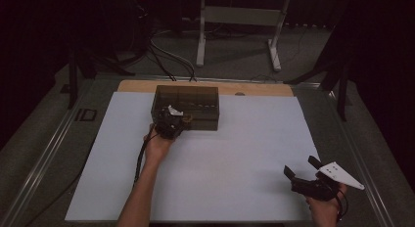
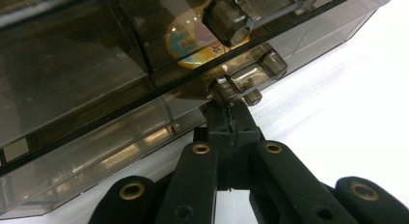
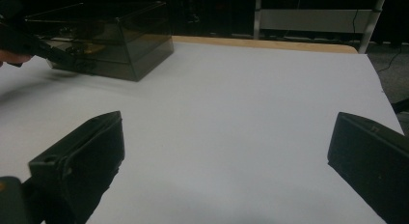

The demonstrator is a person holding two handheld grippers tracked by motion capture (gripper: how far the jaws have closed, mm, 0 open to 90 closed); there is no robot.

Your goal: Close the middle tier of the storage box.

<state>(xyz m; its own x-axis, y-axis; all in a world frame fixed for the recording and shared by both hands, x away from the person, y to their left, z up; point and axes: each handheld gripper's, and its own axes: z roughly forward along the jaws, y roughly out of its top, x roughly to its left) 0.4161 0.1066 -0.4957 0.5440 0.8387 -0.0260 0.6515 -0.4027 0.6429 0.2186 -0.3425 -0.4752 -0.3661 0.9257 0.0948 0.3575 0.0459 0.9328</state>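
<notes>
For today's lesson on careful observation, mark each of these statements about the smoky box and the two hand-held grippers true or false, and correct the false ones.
1. The left gripper is shut, its tips at the front latch of the smoky translucent plastic box. True.
2. The right gripper is shut on the box. False: its jaws stand open over the white table sheet, far from the box.
3. A round, colourful disc shows through the box wall. True.
4. The box stands at the near right corner of the sheet. False: it stands at the far edge, left of the middle.
</notes>
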